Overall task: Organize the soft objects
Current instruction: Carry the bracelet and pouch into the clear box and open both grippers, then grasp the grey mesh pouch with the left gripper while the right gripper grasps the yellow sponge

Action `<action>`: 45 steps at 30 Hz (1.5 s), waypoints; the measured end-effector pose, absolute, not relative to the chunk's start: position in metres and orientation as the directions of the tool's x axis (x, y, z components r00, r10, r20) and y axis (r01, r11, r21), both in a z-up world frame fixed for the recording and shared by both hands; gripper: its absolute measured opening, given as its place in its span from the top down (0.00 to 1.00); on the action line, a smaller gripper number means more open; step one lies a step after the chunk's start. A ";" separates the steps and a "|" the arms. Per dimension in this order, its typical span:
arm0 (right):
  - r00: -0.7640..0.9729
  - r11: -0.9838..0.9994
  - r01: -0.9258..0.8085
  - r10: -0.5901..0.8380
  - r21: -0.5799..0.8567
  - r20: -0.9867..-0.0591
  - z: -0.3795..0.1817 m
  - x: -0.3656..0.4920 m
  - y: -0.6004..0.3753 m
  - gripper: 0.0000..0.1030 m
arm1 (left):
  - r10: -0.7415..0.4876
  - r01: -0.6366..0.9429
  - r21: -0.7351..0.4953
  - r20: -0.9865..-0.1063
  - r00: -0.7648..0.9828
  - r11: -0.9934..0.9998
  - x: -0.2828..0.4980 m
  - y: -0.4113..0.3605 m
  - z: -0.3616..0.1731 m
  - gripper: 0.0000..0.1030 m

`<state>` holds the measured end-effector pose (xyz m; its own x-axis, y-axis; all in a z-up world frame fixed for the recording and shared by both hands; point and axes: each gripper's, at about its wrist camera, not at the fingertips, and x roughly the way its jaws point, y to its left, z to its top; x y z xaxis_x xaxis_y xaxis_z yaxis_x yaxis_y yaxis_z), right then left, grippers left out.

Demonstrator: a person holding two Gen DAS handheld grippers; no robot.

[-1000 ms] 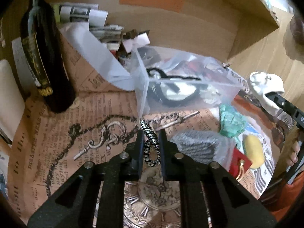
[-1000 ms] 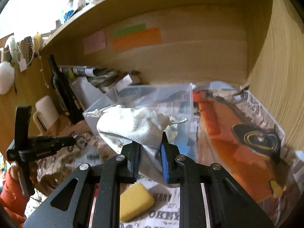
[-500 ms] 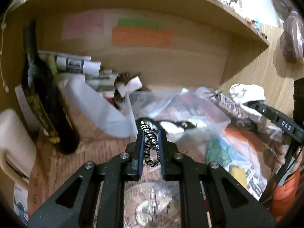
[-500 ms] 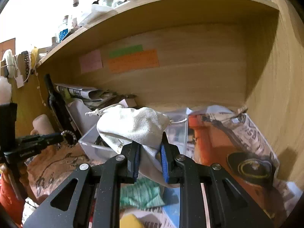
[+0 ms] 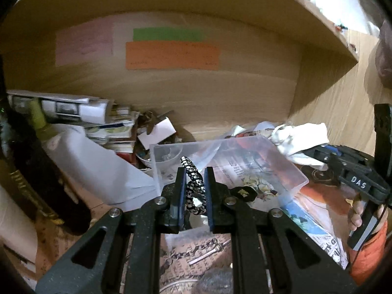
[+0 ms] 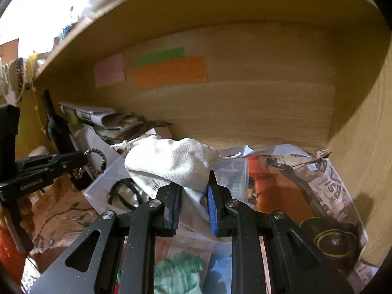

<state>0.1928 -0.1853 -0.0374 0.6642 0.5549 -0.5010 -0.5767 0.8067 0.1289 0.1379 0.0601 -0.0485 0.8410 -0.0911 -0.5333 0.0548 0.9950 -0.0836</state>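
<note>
My left gripper [image 5: 193, 178] is shut on a black-and-white braided loop [image 5: 193, 186] and holds it over the near edge of the clear plastic bin [image 5: 289, 169]. It shows from the side in the right wrist view [image 6: 80, 158], with the loop [image 6: 96, 159] hanging off its tips. My right gripper [image 6: 193, 183] is shut on a white drawstring pouch [image 6: 171, 159], held above the bin [image 6: 103, 186]. The pouch also shows in the left wrist view [image 5: 301, 142], over the bin's right side. A black cord [image 6: 122, 193] lies inside the bin.
A dark bottle [image 5: 29, 171] stands at the left. Rolled papers [image 5: 73, 107] and a white sheet [image 5: 98, 166] lie behind the bin. A green cloth [image 6: 176, 272] lies on the newspaper-covered shelf below my right gripper. A grey knit piece [image 5: 215, 281] lies below my left gripper.
Both grippers have risen and moved forward toward the bin with their loads. The left gripper now holds the loop over the bin's near edge; the pouch hangs above the bin.
</note>
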 end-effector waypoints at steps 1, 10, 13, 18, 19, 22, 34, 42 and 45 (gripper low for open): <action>0.659 0.807 -0.578 0.550 0.123 -0.514 -0.040 0.197 -0.182 0.83 | -0.097 0.059 -0.086 -0.539 0.837 0.995 0.142 0.059 -0.050 0.87; 0.603 0.802 -0.593 0.501 0.071 -0.620 -0.068 0.219 -0.155 0.83 | -0.146 0.089 -0.123 -0.611 0.778 0.988 0.183 0.046 -0.078 0.87; 0.584 0.799 -0.598 0.489 0.064 -0.648 -0.077 0.224 -0.148 0.83 | -0.161 0.096 -0.136 -0.639 0.752 0.986 0.194 0.042 -0.088 0.87; 0.564 0.800 -0.597 0.470 0.057 -0.679 -0.089 0.229 -0.142 0.82 | -0.140 0.099 -0.099 -0.659 0.739 0.990 0.202 0.035 -0.097 0.87; 0.561 0.800 -0.597 0.466 0.055 -0.684 -0.091 0.230 -0.142 0.82 | -0.133 0.099 -0.089 -0.661 0.738 0.991 0.203 0.034 -0.099 0.87; 0.560 0.804 -0.593 0.449 0.042 -0.696 -0.093 0.231 -0.140 0.82 | -0.125 0.096 -0.080 -0.669 0.733 0.992 0.204 0.033 -0.101 0.84; 0.594 0.803 -0.595 0.463 0.027 -0.658 -0.074 0.214 -0.150 0.43 | -0.104 0.077 -0.070 -0.636 0.765 0.995 0.176 0.045 -0.085 0.40; 0.647 0.808 -0.588 0.504 0.046 -0.572 -0.046 0.185 -0.171 0.25 | -0.099 0.067 -0.076 -0.583 0.807 0.995 0.140 0.049 -0.064 0.12; 0.662 0.805 -0.592 0.516 0.044 -0.543 -0.038 0.171 -0.178 0.17 | -0.093 0.067 -0.068 -0.565 0.820 0.995 0.125 0.048 -0.059 0.05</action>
<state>0.1712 -0.1782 -0.0382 0.6622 0.5165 -0.5429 -0.5917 0.8049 0.0440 0.1248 0.0477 -0.0589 0.8196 -0.0931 -0.5653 0.0665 0.9955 -0.0676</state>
